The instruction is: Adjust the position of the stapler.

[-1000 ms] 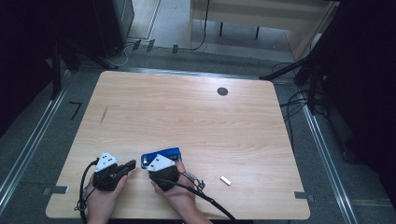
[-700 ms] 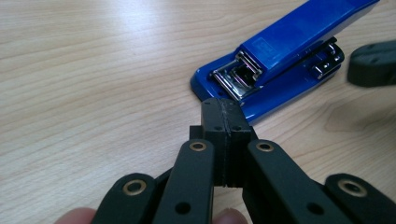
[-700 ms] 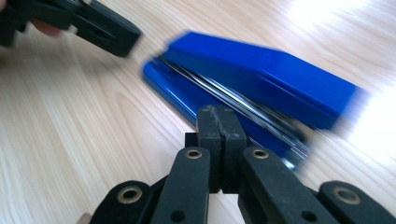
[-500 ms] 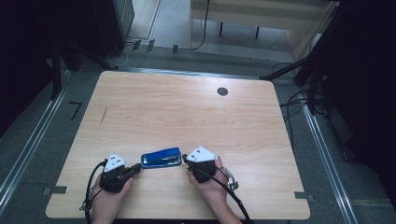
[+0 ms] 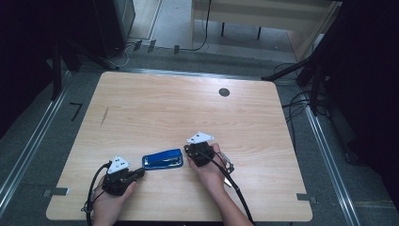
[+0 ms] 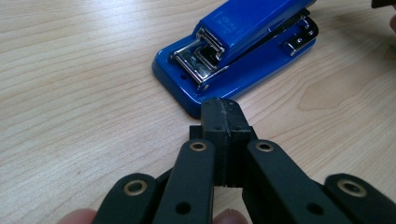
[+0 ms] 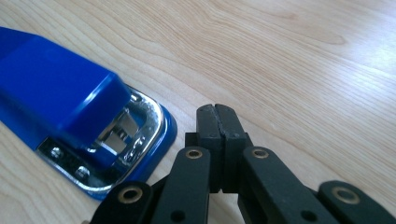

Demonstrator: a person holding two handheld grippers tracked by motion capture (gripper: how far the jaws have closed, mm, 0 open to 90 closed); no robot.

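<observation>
From above, the blue stapler (image 5: 163, 159) lies flat on the desk (image 5: 155, 108) near its near edge, a little left of the middle, set lengthwise along that edge. My left gripper (image 5: 139, 173) sits just off the stapler's left end, low toward the near left corner, and my right gripper (image 5: 187, 149) sits just beside its right end. The high view is too small to show whether either tip touches the blue base.

My left gripper view answers part of that: my left gripper's (image 6: 223, 110) jaws are pressed together with nothing between them, and their tip stands right at the rim of the stapler's (image 6: 233, 51) base, at the end where the metal staple channel opens. Whether it touches the rim I cannot tell. This view also shows embossed lettering on the blue top, too small to read.

My right gripper view shows the other end: the hinge with its shiny metal plate and rivets on the stapler (image 7: 70, 116). My right gripper (image 7: 217, 117) is also fully closed and empty, its tip beside the rounded corner of the base, with a sliver of bare wood between.
</observation>
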